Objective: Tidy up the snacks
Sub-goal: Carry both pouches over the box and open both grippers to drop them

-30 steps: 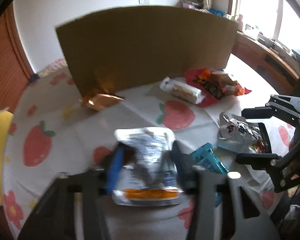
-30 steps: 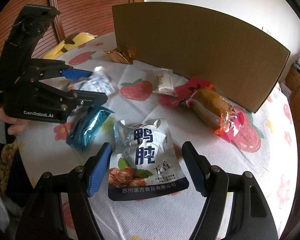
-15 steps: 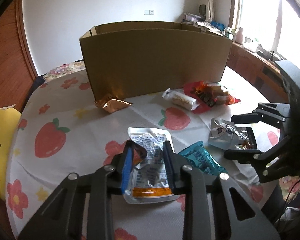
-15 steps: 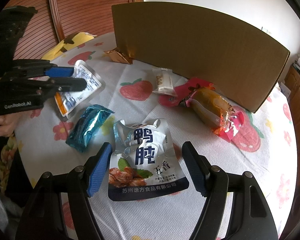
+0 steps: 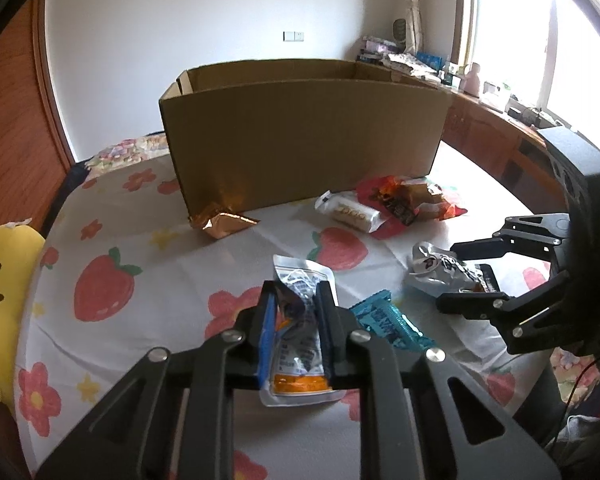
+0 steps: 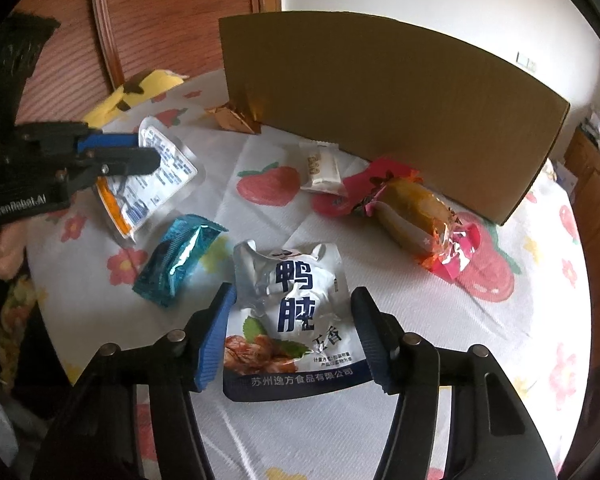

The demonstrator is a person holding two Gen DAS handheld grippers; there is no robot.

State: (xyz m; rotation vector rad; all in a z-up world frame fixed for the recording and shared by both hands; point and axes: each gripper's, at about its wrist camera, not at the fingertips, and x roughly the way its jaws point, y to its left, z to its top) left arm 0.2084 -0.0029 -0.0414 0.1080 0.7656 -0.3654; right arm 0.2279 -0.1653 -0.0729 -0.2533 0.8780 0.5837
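Note:
My left gripper (image 5: 297,300) is shut on a silver pouch with an orange strip (image 5: 300,344) and holds it above the table; the pouch also shows in the right wrist view (image 6: 156,184), with the left gripper (image 6: 140,152) on it. My right gripper (image 6: 294,316) is open, its fingers either side of a silver pouch with blue Chinese print (image 6: 292,312) that lies on the table; it also shows in the left wrist view (image 5: 452,274). An open cardboard box (image 5: 300,140) stands at the back of the table.
On the strawberry tablecloth (image 5: 104,292) lie a teal packet (image 6: 176,260), a gold wrapper (image 5: 222,224) by the box corner, a white bar (image 6: 322,168) and a red-wrapped bun (image 6: 412,216). A yellow plush (image 5: 4,280) sits at the left edge.
My left gripper closed on the silver pouch and lifted it up off the table, towards the box. The right gripper has stayed still over its pouch.

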